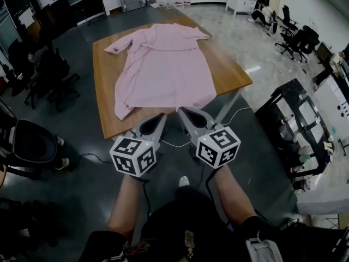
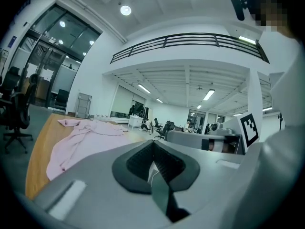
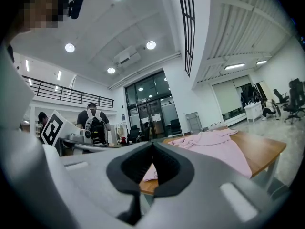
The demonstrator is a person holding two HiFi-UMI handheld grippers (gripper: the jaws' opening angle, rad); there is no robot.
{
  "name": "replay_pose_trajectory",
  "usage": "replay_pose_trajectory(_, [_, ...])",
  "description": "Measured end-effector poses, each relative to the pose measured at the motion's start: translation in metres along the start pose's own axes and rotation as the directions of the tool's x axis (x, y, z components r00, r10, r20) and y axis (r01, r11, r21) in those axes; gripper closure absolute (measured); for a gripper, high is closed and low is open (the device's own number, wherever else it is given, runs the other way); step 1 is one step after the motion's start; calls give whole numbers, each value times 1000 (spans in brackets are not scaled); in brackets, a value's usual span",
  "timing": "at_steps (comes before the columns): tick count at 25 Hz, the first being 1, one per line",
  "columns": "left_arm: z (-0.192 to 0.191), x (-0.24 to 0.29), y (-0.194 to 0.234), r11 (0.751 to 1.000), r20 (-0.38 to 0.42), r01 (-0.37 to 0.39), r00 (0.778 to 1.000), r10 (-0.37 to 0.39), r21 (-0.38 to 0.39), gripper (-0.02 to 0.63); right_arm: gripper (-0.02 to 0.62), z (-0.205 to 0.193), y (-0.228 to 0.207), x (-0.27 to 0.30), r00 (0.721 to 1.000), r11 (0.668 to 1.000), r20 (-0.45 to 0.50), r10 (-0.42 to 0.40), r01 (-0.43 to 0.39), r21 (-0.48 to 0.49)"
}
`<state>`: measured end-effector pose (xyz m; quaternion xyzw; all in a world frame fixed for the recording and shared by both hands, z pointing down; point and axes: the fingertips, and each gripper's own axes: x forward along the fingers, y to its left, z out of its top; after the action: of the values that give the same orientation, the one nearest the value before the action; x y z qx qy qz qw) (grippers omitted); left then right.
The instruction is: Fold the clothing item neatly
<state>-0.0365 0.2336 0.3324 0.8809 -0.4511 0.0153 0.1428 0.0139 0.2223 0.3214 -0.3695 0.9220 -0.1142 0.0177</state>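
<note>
Zero contact with the cloth. Holding left gripper (image 1: 156,120) and right gripper (image 1: 186,115) pressed together and empty, just short of the near edge of the wooden table (image 1: 104,105). Looking at pink garment (image 1: 163,70) spread flat on top, hem toward the near edge, collar and sleeves at the far end. Probably a shirt or light robe; hard to say from this angle. Looks thin, light and limp: should drape, slide on the smooth wood, bunch if dragged. Best pinched at hem corners or sleeve ends, then lifted low and laid over.
</note>
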Motion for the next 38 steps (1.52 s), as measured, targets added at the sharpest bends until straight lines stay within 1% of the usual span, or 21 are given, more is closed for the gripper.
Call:
replay_pose_trajectory(7, [9, 73, 31, 999, -13, -32, 999, 32, -15, 598, 593, 7, -69, 39, 999, 1000, -22, 23, -23, 18])
replay_pose_trajectory(13, [9, 109, 61, 996, -44, -82, 996, 81, -19, 598, 593, 9, -108, 70, 998, 998, -31, 51, -49, 48])
replay_pose_trajectory(17, [2, 115, 85, 991, -76, -132, 989, 130, -21, 598, 594, -2, -117, 91, 995, 995, -62, 82, -78, 64])
replay_pose_trajectory(20, [-8, 114, 106, 987, -104, -157, 983, 153, -28, 598, 592, -14, -116, 110, 991, 993, -88, 100, -94, 66])
replay_pose_trajectory(25, [-30, 108, 160, 978, -147, -207, 969, 199, -37, 598, 592, -41, -105, 152, 980, 992, -155, 124, -118, 52])
replay_pose_trajectory(28, [-48, 103, 201, 969, -183, -244, 955, 235, -26, 598, 593, -63, -98, 184, 968, 991, -212, 131, -123, 48])
replay_pose_trajectory(32, [-73, 88, 260, 956, -240, -291, 931, 277, -28, 598, 593, -98, -86, 228, 945, 992, -301, 126, -122, 34])
replay_pose_trajectory(35, [-95, 73, 309, 938, -294, -346, 898, 327, -12, 594, 592, -130, -77, 261, 920, 990, -366, 141, -138, 35])
replay_pose_trajectory(36, [-103, 68, 324, 931, -316, -365, 884, 344, -6, 581, 592, -143, -74, 270, 907, 989, -395, 148, -145, 38])
replay_pose_trajectory(38, [-119, 58, 350, 919, -360, -393, 858, 367, 2, 528, 592, -171, -70, 283, 875, 990, -465, 136, -142, 23])
